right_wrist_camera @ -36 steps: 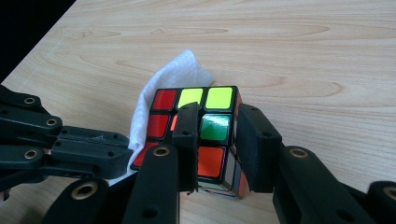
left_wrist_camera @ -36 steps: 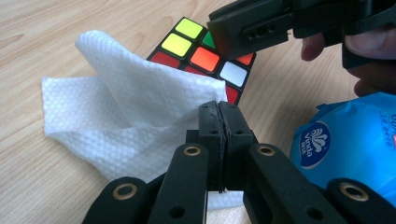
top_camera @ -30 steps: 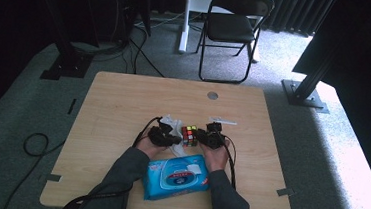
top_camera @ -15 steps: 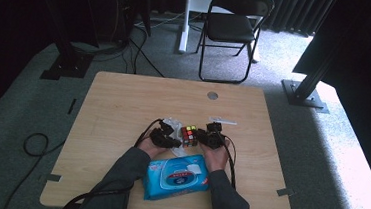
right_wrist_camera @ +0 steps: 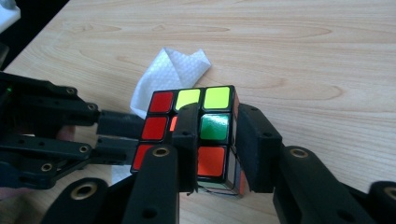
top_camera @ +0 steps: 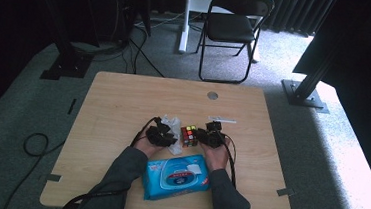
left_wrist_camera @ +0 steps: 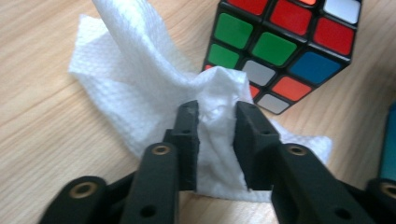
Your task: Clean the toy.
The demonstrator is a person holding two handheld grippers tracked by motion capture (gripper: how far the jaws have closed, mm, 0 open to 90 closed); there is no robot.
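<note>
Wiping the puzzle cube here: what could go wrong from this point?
The left gripper has just been opening, with the white wipe loose between its jaws; the wipe may slip out before the wiping is finished. The right gripper pinches only one corner of the cube, so a push from the other side could twist it free or turn a layer. The blue wipes pack lies close to both hands and could get nudged.
</note>
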